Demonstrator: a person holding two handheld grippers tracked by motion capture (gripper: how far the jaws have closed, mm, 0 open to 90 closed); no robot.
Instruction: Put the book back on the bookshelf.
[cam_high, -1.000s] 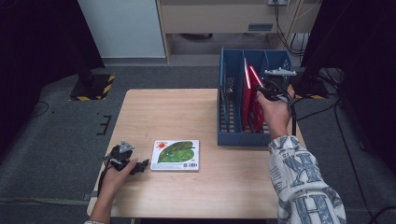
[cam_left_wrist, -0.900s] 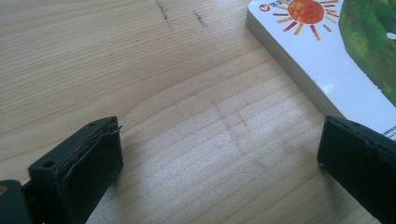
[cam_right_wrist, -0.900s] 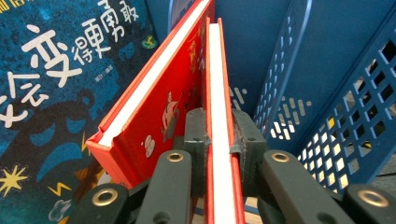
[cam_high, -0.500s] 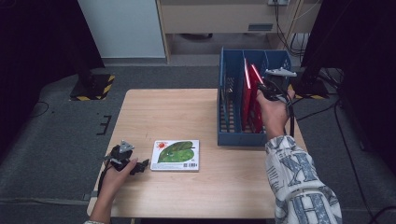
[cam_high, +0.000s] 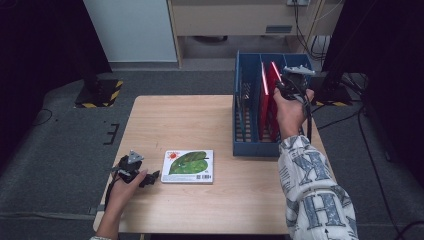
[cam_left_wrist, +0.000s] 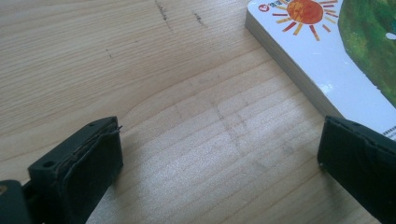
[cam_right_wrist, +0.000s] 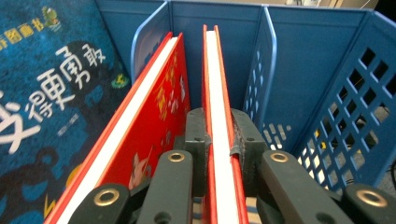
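Right gripper (cam_right_wrist: 218, 154) clamped on a red book (cam_right_wrist: 220, 140) inside the blue file rack (cam_high: 243, 120); left gripper (cam_left_wrist: 219, 172) wide beside the picture book (cam_high: 188, 166) waiting on the counter (cam_high: 200, 120).

We had two black grippers. The right gripper (cam_right_wrist: 219, 154) had thick black arms with shiny brass rings and small screws. The left gripper (cam_high: 131, 170) had a grey three-cornered plate on top. Our right sleeve (cam_high: 315, 195) was white with big grey-blue letters.
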